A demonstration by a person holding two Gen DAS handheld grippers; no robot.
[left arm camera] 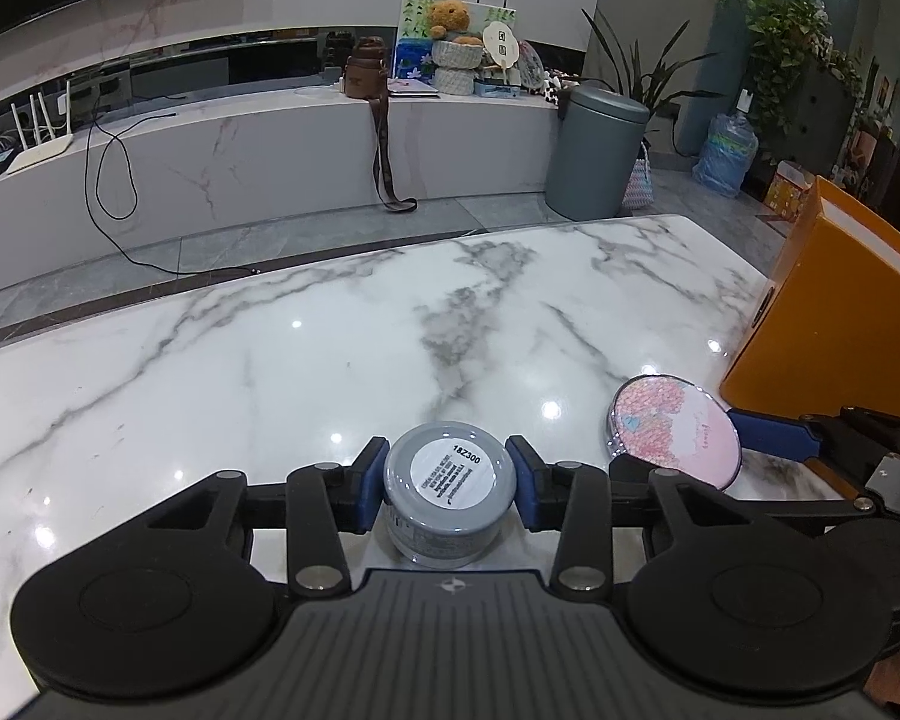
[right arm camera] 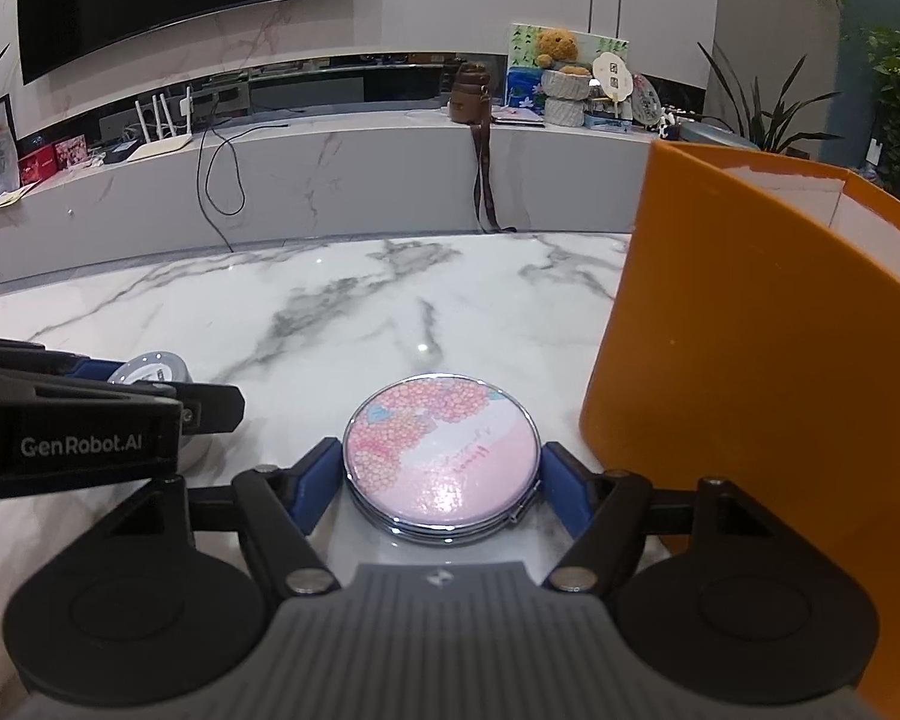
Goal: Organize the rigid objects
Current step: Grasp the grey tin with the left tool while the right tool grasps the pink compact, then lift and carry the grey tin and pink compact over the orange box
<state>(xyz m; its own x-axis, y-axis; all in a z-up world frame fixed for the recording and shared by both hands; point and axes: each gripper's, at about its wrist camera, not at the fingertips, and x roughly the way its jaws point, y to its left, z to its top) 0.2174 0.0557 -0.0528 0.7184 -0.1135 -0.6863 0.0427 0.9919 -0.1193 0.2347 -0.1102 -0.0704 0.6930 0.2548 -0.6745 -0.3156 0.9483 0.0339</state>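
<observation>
A small grey jar (left arm camera: 450, 495) with a white round label sits between the blue pads of my left gripper (left arm camera: 450, 480), which is shut on it, low over the marble table (left arm camera: 330, 330). A round pink floral compact mirror (right arm camera: 442, 457) sits between the pads of my right gripper (right arm camera: 442, 480), which is shut on it. The compact also shows in the left wrist view (left arm camera: 675, 432), right of the jar. The jar shows in the right wrist view (right arm camera: 150, 369), partly hidden behind the left gripper's body.
An orange box (right arm camera: 750, 360) stands on the table right of the compact, close to the right gripper; it also shows in the left wrist view (left arm camera: 834, 312). Beyond the table's far edge are a floor, a grey bin (left arm camera: 597, 153) and a long marble shelf (left arm camera: 240, 150).
</observation>
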